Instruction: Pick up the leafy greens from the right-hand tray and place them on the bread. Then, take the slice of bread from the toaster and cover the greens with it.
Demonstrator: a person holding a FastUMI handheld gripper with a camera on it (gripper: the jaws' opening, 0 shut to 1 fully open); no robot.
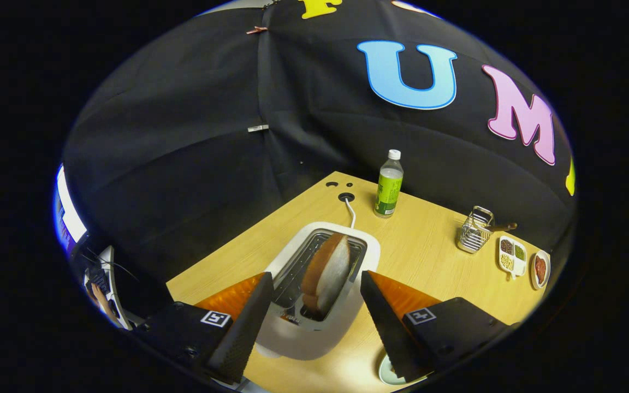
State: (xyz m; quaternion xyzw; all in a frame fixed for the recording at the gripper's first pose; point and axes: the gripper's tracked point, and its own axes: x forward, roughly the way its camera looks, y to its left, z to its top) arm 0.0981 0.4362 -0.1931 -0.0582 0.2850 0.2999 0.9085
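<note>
- The gripper (314, 284) hangs above the toaster (314, 289) with its fingers (249, 316) spread wide, touching nothing; the bread slice (326, 277) stands in the gap between them, clear of both.
- A plate rim (388, 375) shows just under the right finger, at about 5 o'clock from the toaster.
- The white toaster sits on the wooden table (429, 256), its long axis running from the fingers toward 1 o'clock, with bare tabletop on either side.
- The bread slice stands on edge in the slot, sticking up out of it, brown crust to the left, pale face to the right; its long axis follows the slot.
- A white cord (350, 210) runs from the toaster's far end at 12 o'clock to a round hole in the table.
- A green bottle (389, 188) stands upright at 1 o'clock, near the table's far edge.
- At 2 to 3 o'clock, well apart from the toaster, sit a wire holder (474, 232), a divided dish (512, 256) and a small dish (540, 269) near the right edge.
</note>
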